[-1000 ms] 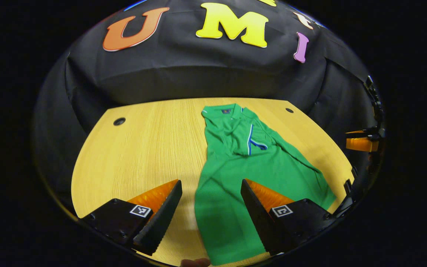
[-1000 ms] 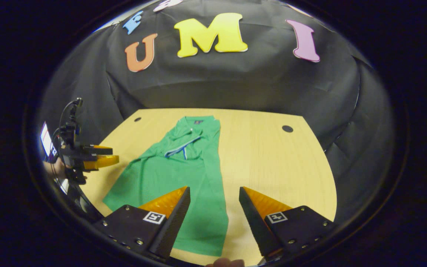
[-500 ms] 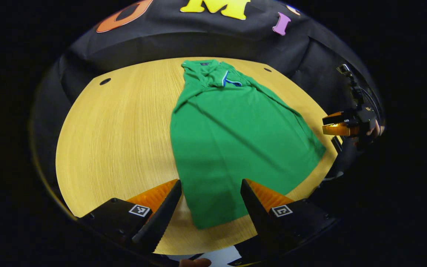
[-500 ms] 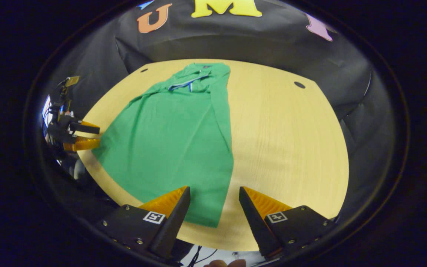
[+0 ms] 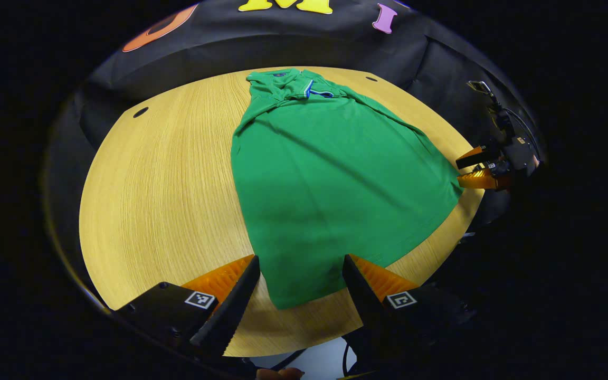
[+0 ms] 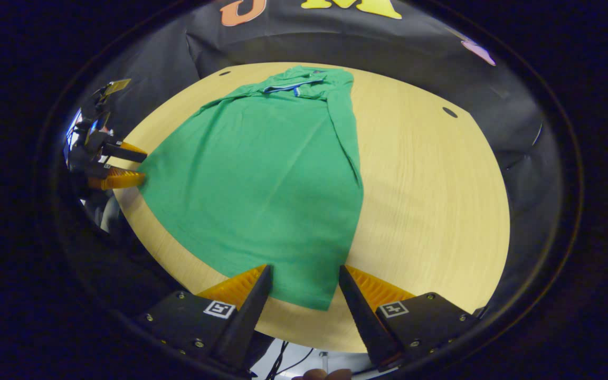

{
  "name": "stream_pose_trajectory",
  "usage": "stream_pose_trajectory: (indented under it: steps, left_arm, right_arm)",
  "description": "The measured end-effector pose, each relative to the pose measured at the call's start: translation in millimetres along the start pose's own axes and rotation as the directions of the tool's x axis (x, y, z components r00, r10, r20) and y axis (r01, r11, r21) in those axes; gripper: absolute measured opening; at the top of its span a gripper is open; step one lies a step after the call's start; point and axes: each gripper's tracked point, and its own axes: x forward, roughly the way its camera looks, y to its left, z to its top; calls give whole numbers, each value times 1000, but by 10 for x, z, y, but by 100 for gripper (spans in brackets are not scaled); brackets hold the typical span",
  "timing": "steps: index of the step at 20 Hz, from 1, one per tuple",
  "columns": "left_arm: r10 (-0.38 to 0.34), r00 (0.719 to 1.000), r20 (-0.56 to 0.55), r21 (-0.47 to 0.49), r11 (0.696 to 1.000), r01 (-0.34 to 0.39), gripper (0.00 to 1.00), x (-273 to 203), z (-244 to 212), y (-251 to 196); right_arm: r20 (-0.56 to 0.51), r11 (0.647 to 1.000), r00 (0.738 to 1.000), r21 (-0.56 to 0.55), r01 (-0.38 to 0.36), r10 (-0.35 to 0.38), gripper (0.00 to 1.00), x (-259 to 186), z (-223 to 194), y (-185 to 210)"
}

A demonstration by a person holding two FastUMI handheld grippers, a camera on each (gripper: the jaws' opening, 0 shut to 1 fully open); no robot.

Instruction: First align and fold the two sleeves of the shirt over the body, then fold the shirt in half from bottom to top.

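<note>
A green shirt (image 5: 330,174) lies flat on the wooden table (image 5: 151,184), collar at the far end, with both sleeves (image 5: 317,94) folded across the chest. My left gripper (image 5: 300,258) stands open at the near table edge, and the shirt's near-left hem corner lies between its fingers. In the right gripper view the same shirt (image 6: 262,174) spreads out, sleeves (image 6: 288,87) near the collar. My right gripper (image 6: 305,268) is open too, and the near-right hem corner sits in its gap. Each view shows the other gripper (image 5: 475,169) (image 6: 116,166) at the shirt's far hem corner.
Round cable holes (image 5: 140,112) (image 6: 449,112) mark the table's far corners. Bare wood (image 6: 430,184) flanks the shirt on both sides. Black cloth walls close the booth behind the table. Cables and pale floor show below the near edge.
Both grippers drew back toward the near table edge and tipped downward. The shirt's two hem corners now lie between their open fingers. The shirt itself has not moved.
</note>
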Motion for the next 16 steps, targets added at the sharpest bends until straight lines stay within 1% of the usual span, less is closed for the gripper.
stream_pose_trajectory:
  steps: [1, 2, 3, 4, 5, 6, 7, 8, 9, 10, 11, 16]
  left_arm:
    - [19, 1000, 0, 12, 1000, -19, 100, -2, 3, 16]
    - [62, 998, 20, 49, 997, -63, 100, 28, 31, 19]
    - [64, 995, 76, 50, 996, -68, 100, 92, 127, -40]
    - [100, 990, 100, 44, 994, -105, 100, 152, 197, -132]
    - [138, 986, 95, 60, 988, -144, 56, 157, 173, -165]
    - [117, 989, 92, 52, 991, -122, 11, 159, 178, -211]
    - [74, 994, 85, 9, 997, -75, 8, 151, 173, -259]
    - [25, 997, 75, -64, 998, -20, 7, 149, 185, -277]
    - [-14, 998, 65, -129, 991, 22, 5, 145, 173, -260]
    - [-32, 998, 55, -175, 984, 41, 4, 122, 147, -245]
    - [-38, 998, 49, -202, 978, 47, 4, 96, 113, -210]
    - [-47, 996, 73, -186, 981, 60, 4, -69, 241, -251]
  right_arm:
    - [-1, 1000, 1000, -20, 0, 0, 83, 27, -33, 33]
    - [24, 999, 1000, -34, -4, 4, 84, 50, 11, 64]
    - [42, 998, 999, -51, -21, 23, 89, 91, 76, 140]
    - [38, 995, 998, -83, -48, 51, 60, 137, 84, 265]
    - [9, 994, 999, -106, -33, 34, 31, 147, 94, 227]
    - [1, 993, 999, -110, -39, 40, 2, 98, 112, 222]
    - [-1, 996, 999, -76, -55, 55, 2, 97, 97, 233]
    - [2, 997, 997, -22, -79, 79, 2, 95, 92, 256]
    - [-2, 995, 996, 28, -93, 94, 4, 73, 78, 237]
    - [-5, 993, 995, 61, -96, 97, 1, 60, 65, 211]
    - [-3, 992, 995, 79, -101, 102, 2, 43, 68, 193]
    - [28, 990, 994, 92, -106, 104, 2, -90, 157, 174]
